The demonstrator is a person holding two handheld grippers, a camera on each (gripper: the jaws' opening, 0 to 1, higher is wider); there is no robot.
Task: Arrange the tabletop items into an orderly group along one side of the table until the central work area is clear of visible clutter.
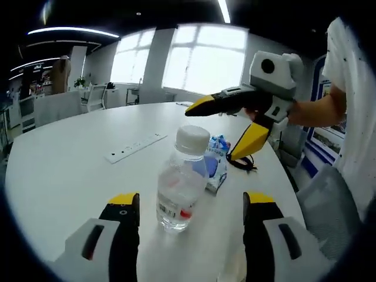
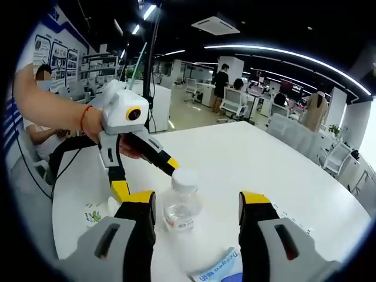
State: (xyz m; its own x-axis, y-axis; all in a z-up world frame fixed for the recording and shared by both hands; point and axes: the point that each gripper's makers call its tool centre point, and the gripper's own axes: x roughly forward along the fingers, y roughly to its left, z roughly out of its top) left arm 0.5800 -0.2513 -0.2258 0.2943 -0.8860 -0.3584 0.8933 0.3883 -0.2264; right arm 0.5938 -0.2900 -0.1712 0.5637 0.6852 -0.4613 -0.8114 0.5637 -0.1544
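- Left gripper view: the left tongs (image 1: 191,208) are sitting wide apart, grasping nothing, with a clear plastic bottle (image 1: 181,182) standing upright on the white tabletop (image 1: 70,158) just ahead, between the two jaws.
- A blue-and-white packet (image 1: 217,163) is lying right behind the bottle at about 1 o'clock, looks like it's touching it.
- A white power strip (image 1: 136,145) is lying at 10 o'clock from the bottle, well apart.
- The right tongs (image 1: 207,135) are coming in from 2 o'clock, jaws spread, hovering over the packet.
- Right gripper view: the right tongs (image 2: 197,212) are gaping, nothing gripped; the bottle (image 2: 181,202) is standing between them, and the left tongs (image 2: 147,179) are hanging at 10 o'clock, released.
- The packet (image 2: 220,269) is lying at 6 o'clock.
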